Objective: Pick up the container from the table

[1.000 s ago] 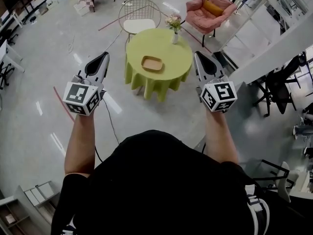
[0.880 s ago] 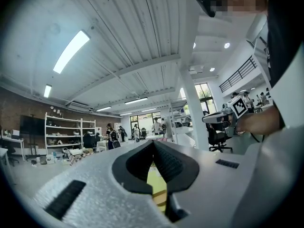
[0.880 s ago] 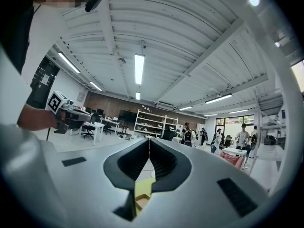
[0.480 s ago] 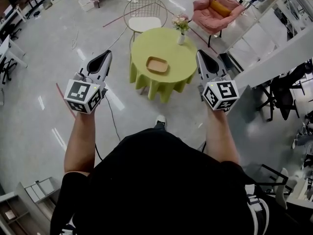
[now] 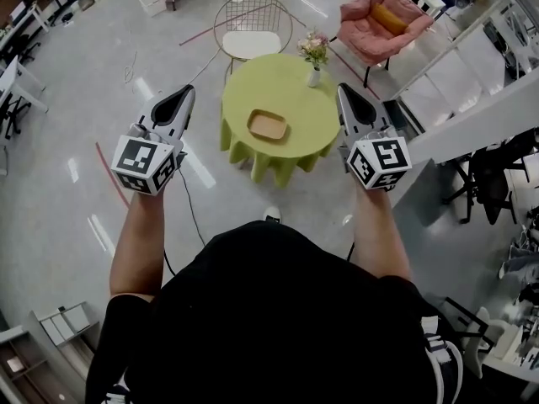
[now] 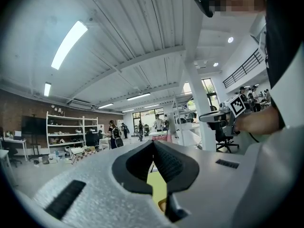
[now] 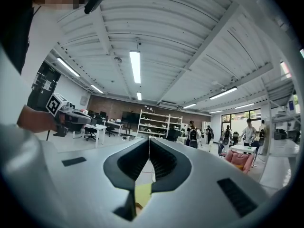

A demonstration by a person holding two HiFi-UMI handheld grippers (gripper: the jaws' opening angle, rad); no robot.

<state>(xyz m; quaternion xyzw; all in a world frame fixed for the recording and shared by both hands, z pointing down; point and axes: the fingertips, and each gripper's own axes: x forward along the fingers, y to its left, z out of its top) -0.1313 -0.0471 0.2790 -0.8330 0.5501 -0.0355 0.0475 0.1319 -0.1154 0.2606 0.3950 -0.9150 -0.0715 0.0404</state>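
A shallow tan container [image 5: 268,125] lies on the round table with the lime-green cloth [image 5: 244,91], ahead of me in the head view. My left gripper [image 5: 184,91] is held out level to the left of the table, well short of it, jaws shut and empty. My right gripper [image 5: 342,89] points level at the table's right side, also shut with nothing in it. In the left gripper view a sliver of green cloth [image 6: 159,190] and the container's edge [image 6: 163,205] show below the closed tips [image 6: 153,142]. The right gripper view shows the same cloth [image 7: 142,194] under its tips [image 7: 149,139].
A small vase of flowers [image 5: 314,57] stands at the table's far edge. A wire chair [image 5: 251,25] sits behind the table and a pink armchair [image 5: 376,22] at the back right. A cable [image 5: 192,209] runs across the grey floor. Office chairs [image 5: 488,175] and glass partitions line the right.
The table with the container has drawn nearer and slid slightly right in the head view as I walk toward it. Both grippers stay shut and level.
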